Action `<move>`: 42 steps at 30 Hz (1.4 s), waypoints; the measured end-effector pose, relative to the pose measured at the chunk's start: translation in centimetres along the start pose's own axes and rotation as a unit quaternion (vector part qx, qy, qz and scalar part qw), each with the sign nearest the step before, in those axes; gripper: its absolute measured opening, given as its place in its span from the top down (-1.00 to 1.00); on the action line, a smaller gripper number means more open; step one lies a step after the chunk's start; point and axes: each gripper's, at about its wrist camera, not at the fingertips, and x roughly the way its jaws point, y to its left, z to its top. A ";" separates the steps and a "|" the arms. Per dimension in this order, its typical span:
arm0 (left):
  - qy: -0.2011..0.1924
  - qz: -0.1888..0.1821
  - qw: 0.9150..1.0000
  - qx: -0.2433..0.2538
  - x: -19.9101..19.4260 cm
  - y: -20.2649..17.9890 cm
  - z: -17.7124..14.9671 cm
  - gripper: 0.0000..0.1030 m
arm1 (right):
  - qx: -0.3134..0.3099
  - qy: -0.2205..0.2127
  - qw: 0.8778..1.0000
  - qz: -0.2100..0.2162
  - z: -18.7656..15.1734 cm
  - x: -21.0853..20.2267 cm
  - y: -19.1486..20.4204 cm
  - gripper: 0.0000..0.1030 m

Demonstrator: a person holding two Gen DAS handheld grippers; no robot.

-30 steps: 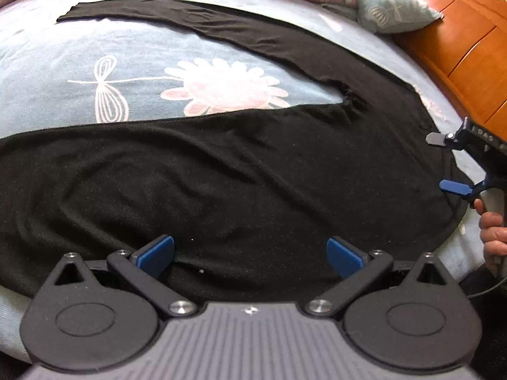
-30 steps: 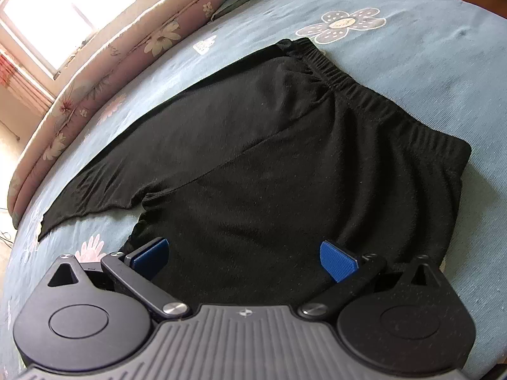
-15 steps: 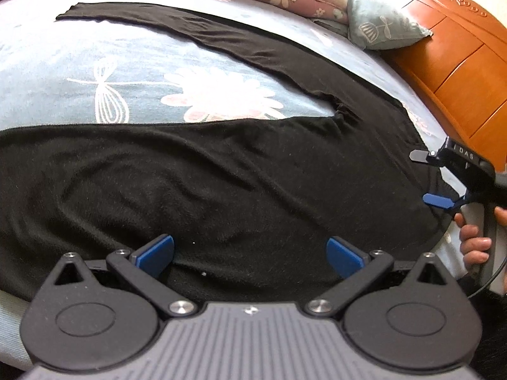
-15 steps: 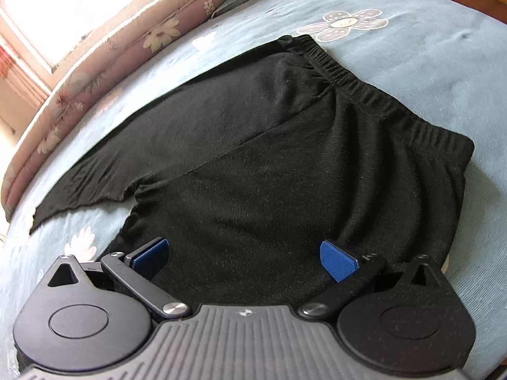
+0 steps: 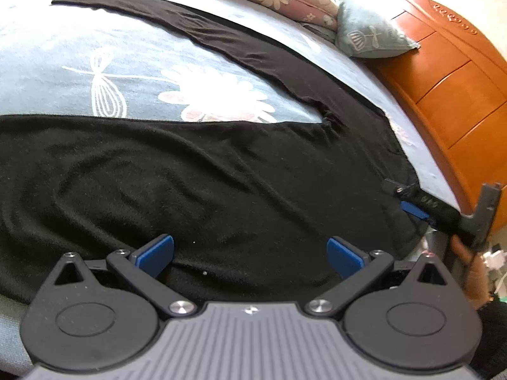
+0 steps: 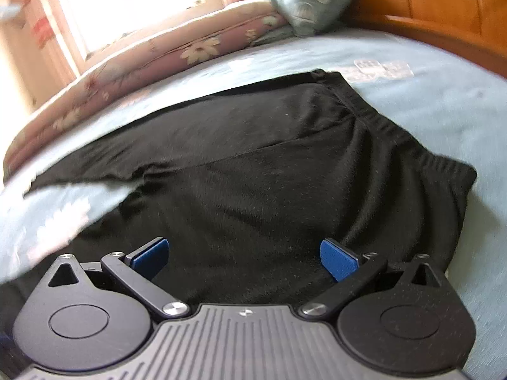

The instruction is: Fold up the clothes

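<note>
Trousers point(image 5: 221, 183) spread flat mid-frame on bed point(image 5: 47, 72), legs splayed. Soft, limp, likely light; best pinched at near waistband corner point(image 6: 456, 183). Left gripper point(image 5: 250, 253), right gripper point(image 6: 242, 256): both gaping, empty.

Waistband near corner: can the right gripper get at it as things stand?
Probably yes. The right gripper is open over the black pants, and the waistband corner lies flat on the bedsheet with nothing covering it.
</note>
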 end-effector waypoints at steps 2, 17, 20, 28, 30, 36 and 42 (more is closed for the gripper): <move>0.003 0.002 1.000 0.005 -0.1 -0.1 0.1 -0.98 | -0.023 0.005 1.000 0.004 0.3 -0.1 0.4 -1.00; -0.093 0.039 0.984 0.148 -0.4 -6.5 3.6 -0.94 | -0.263 -0.112 0.958 -0.017 18.0 -6.0 -5.8 -0.36; -0.085 0.028 0.983 0.162 1.0 -7.3 4.5 -0.80 | -0.278 -0.088 0.956 -0.026 20.7 -2.4 -8.3 -0.06; -0.056 -0.005 0.980 0.192 3.8 -8.7 9.1 -0.80 | -0.276 -0.021 0.960 0.043 21.8 9.8 -13.0 0.27; -0.048 -0.010 0.977 0.207 4.6 -9.1 10.5 -0.80 | -0.281 -0.009 0.958 0.062 21.6 12.0 -13.6 0.21; -0.024 -0.026 0.963 0.266 7.5 -11.0 14.2 -0.80 | -0.290 0.001 0.954 0.082 21.4 15.8 -14.6 0.03; -0.005 -0.041 0.941 0.337 10.9 -13.8 17.1 -0.80 | -0.285 0.010 0.952 0.115 22.0 17.4 -14.9 0.01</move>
